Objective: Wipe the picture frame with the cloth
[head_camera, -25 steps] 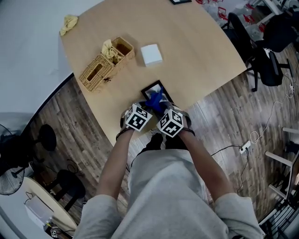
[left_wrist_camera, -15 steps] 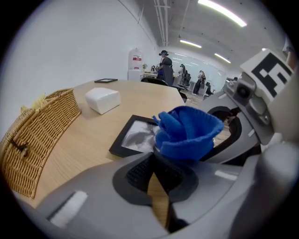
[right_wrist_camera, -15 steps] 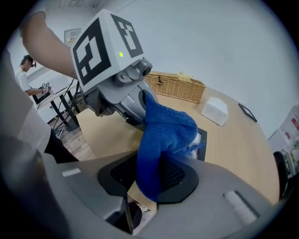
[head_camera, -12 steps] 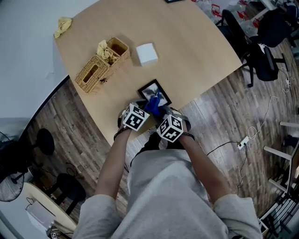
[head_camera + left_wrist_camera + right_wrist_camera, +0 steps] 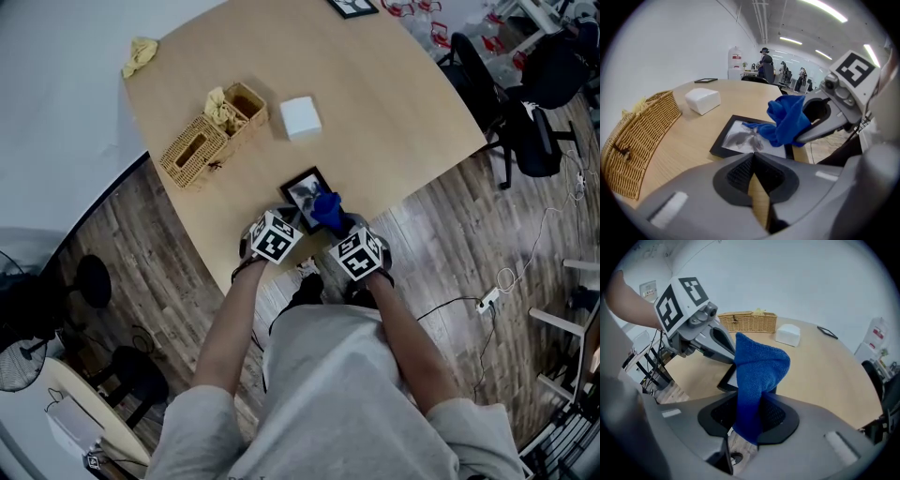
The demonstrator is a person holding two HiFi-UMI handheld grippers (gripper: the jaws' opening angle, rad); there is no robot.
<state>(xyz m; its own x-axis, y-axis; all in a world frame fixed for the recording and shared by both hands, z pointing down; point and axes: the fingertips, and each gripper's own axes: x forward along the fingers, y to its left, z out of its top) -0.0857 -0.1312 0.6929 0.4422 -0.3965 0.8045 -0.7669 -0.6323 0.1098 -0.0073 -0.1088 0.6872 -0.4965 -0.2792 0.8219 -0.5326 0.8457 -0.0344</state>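
A black picture frame lies flat near the table's front edge; in the left gripper view the picture frame shows a grey print. The blue cloth hangs bunched over the frame's right end, and in the right gripper view the cloth is pinched between the jaws. My right gripper is shut on the cloth. My left gripper sits at the frame's near edge with its jaws closed and nothing between them; the left gripper is left of the right gripper.
A wicker basket with yellow cloth in it and a white box stand further back on the wooden table. A yellow rag lies at the far left corner. Office chairs stand to the right.
My right gripper has shifted a little to the right with the blue cloth, drawing it toward the frame's right end. The left gripper has stayed at the frame's near edge.
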